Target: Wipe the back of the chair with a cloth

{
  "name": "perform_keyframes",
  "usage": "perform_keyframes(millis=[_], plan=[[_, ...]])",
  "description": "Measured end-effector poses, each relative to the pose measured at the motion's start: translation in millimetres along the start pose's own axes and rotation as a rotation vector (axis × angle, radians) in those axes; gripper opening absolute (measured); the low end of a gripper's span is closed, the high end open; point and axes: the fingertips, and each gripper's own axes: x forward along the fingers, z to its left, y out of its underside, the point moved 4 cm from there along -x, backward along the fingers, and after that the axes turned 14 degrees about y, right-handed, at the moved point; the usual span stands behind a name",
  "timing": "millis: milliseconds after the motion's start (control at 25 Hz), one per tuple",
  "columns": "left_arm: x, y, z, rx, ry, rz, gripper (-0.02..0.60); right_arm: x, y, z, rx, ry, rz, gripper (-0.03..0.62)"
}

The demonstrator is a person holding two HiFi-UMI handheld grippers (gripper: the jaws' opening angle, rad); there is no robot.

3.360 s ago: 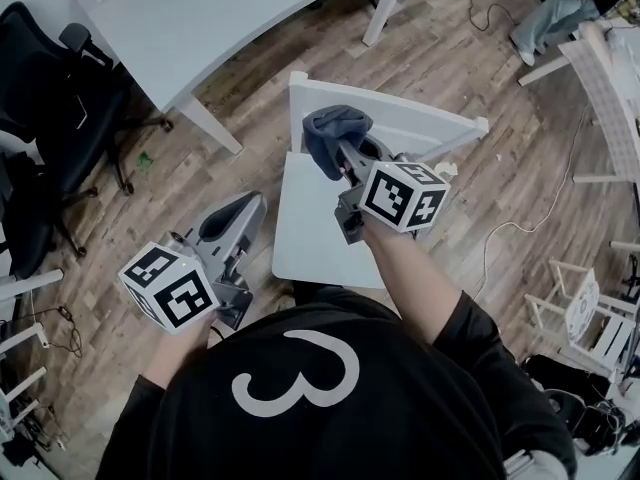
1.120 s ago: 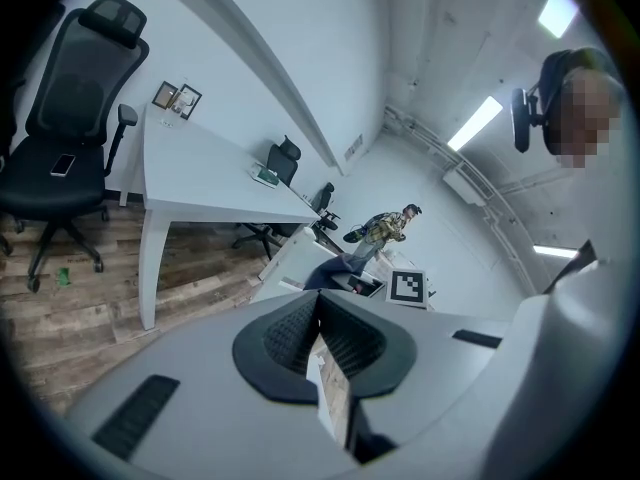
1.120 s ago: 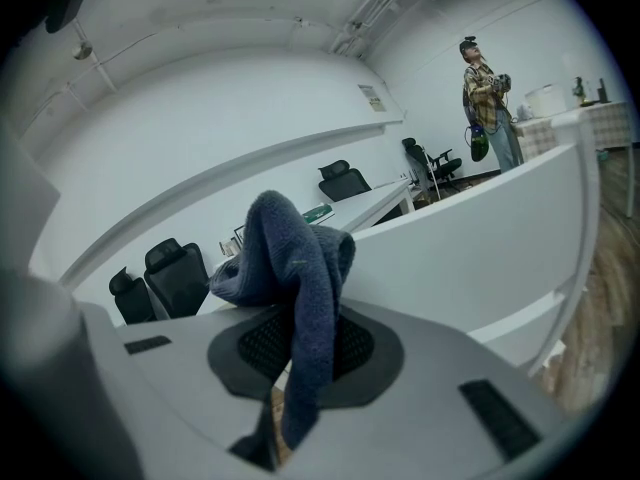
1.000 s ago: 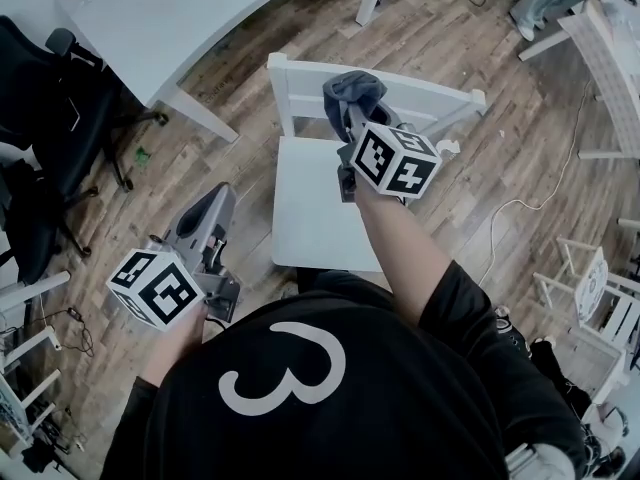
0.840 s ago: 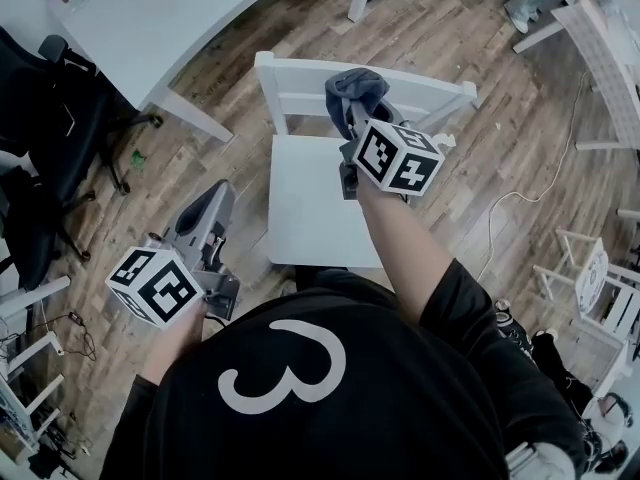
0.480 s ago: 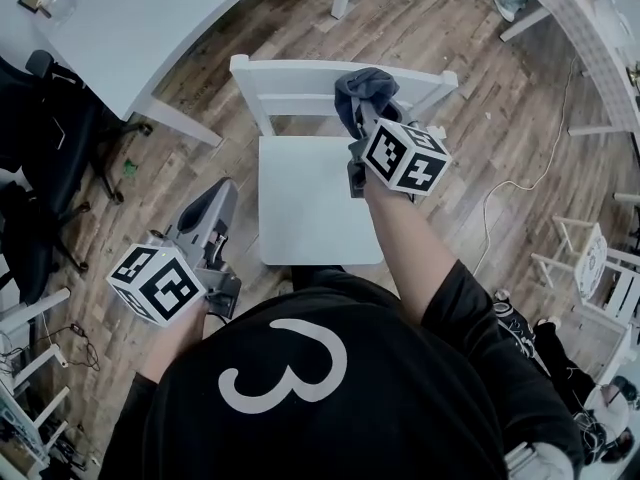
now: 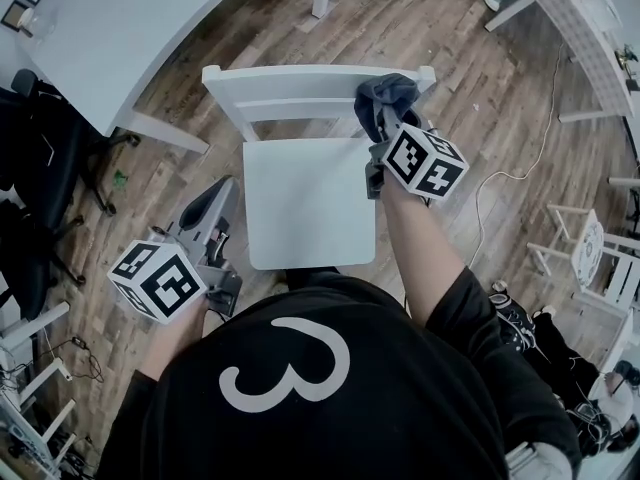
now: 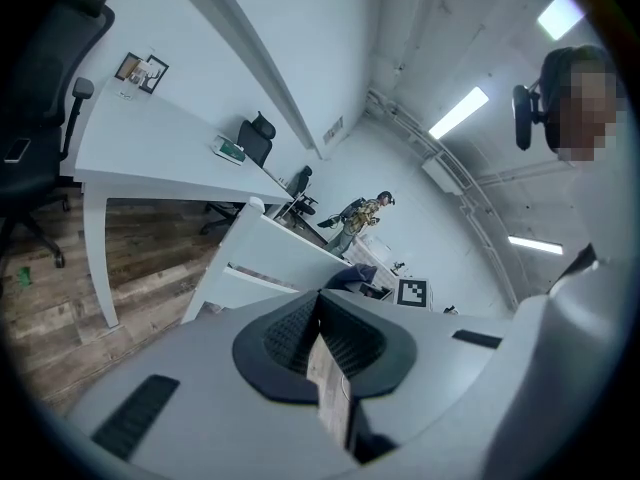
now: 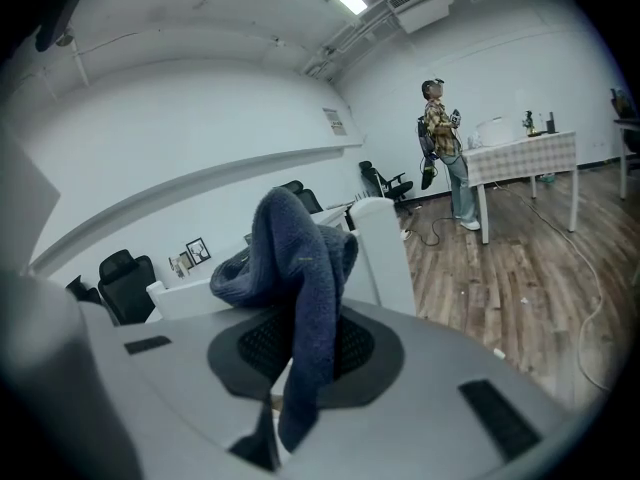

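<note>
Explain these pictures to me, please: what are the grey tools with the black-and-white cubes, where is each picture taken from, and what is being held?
There is no robot here. A person holds a tool in each hand: the left gripper and the right gripper. Each has two fingers that pinch together, and the patterned cube is part of the tool.

The view from above comes from a camera on the person's head. The other two come from cameras riding on each tool, looking along its fingers.

Below stands a white chair on a wooden floor, near a white table. The right gripper's fingers are closed on a dark blue cloth, at the right end of the chair's back. The left gripper's fingers are closed on nothing, off to the chair's left.
</note>
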Motion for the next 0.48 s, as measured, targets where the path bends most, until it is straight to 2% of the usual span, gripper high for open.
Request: perform_keyframes(millis=[240,480], plan=[[14.9,0.3,-4.8,0.002,0.006,0.012,0.013,-1.5,-6.6,-28.8,0.012,0.03,-0.007,0.051],[26.8,0.1,-7.5,0.012,0.001,0.014,0.013,-1.3,-6.9,-34.2,-0.001,-0.004,-0.005,0.051]])
